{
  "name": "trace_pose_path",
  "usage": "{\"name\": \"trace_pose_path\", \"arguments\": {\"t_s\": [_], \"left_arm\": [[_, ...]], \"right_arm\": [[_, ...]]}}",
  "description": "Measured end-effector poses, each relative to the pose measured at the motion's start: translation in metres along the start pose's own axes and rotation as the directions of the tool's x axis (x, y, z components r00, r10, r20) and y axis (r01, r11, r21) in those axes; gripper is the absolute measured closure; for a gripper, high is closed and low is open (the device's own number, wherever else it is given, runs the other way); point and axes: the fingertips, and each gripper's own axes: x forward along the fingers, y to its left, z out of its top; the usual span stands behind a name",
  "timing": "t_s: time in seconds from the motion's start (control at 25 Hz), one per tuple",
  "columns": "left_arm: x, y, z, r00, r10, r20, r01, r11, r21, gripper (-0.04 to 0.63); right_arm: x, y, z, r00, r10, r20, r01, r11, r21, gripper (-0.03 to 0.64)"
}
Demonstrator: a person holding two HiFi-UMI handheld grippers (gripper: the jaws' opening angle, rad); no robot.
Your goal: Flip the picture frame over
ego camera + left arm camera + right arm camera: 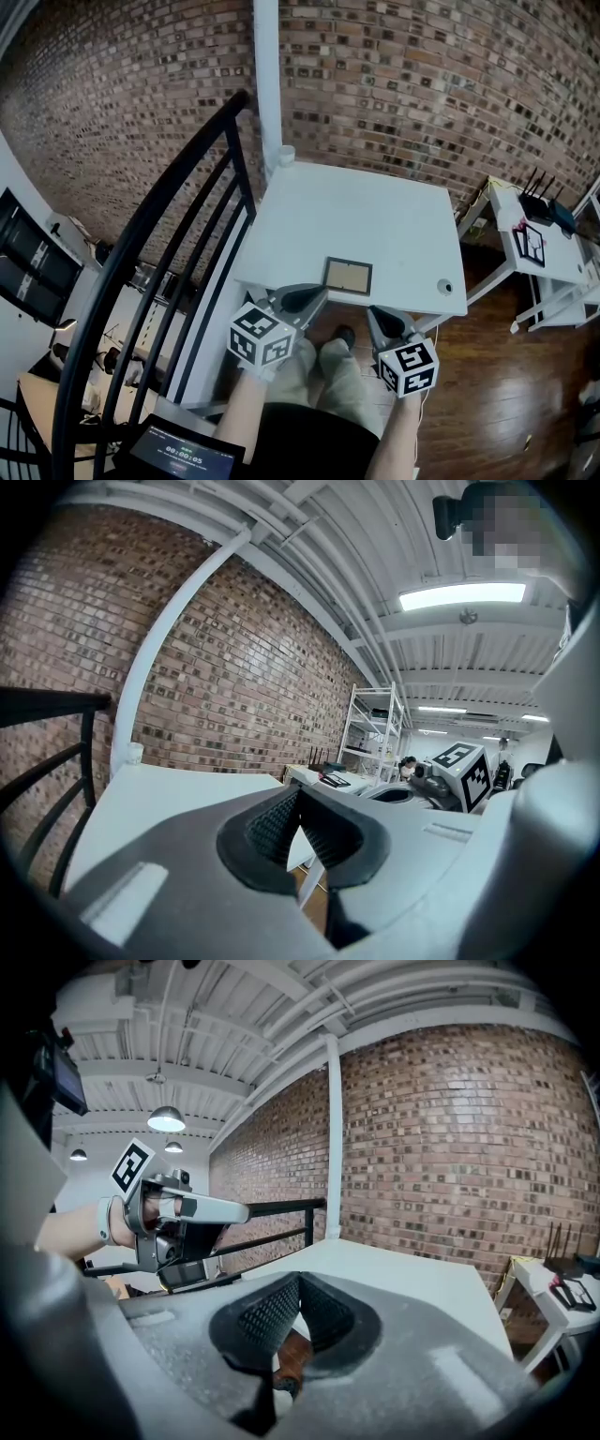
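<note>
The picture frame (348,275) lies flat at the near edge of the white table (375,211). To its near left I hold the left gripper (314,296), jaws pressed together on nothing, just beside the frame. To its near right the right gripper (375,315) is likewise closed and empty.

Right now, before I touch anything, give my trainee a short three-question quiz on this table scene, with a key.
1. True or false: the picture frame lies flat on the white table, near its front edge.
2. The left gripper and right gripper are: A) both shut and empty; B) both open; C) both clamped on the frame.
3. Fill in: the white cup stands at the table's far ____ corner.
Key: 1 true; 2 A; 3 left.
</note>
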Motion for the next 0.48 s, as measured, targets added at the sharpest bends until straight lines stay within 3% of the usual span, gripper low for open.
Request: {"name": "trace_pose_path", "arguments": {"t_s": [0.48], "left_arm": [[0.011,0.013,-0.020,0.999,0.013,-0.032,-0.015,0.999,-0.044,0.580]], "right_arm": [[0.015,-0.008,-0.022,0.999,0.016,-0.050,-0.014,0.999,0.039,0.626]]}}
